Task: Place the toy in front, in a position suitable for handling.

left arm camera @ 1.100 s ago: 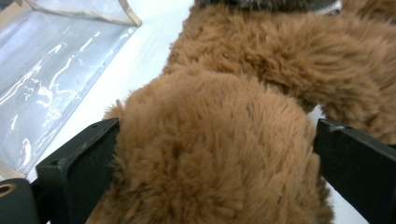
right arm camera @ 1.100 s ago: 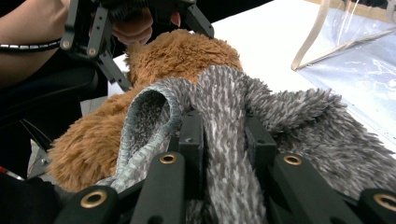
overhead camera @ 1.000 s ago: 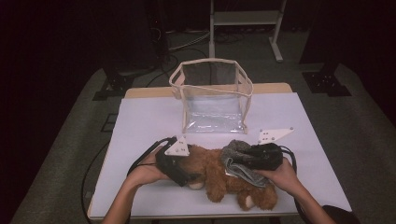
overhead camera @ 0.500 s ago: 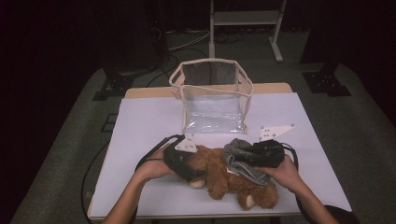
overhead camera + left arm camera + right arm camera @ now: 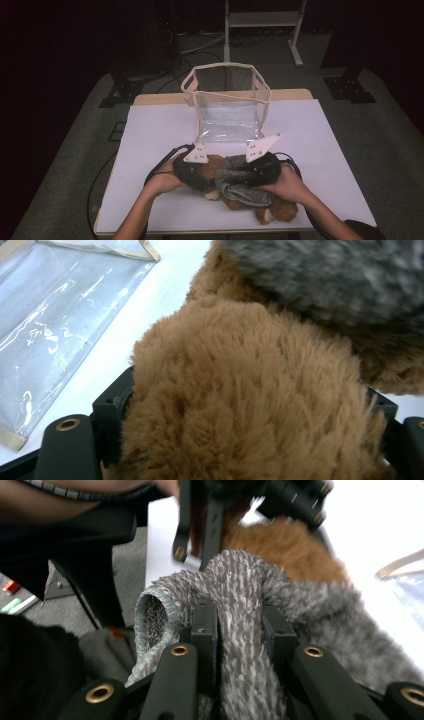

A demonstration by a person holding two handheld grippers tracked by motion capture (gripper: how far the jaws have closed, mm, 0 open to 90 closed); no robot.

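Both forearms enter from the near table edge and converge at mid-table. The left gripper (image 5: 200,172), held low and level, has its jaws on either side of a rounded limb of the brown plush toy (image 5: 240,405); the jaws have just been closing, and the fur bulges between them, pressed on both sides. The right gripper (image 5: 252,172), angled inward toward the left one, is clamped on a fold of the grey knitted garment (image 5: 240,630), whose ribbed hem curls open beside the jaws. The toy lies on the white table (image 5: 150,130) near its front edge, shaggy and soft. Just behind stands a clear plastic bag (image 5: 227,107) with beige trim, upright and open-topped. Bare tabletop lies to either side.
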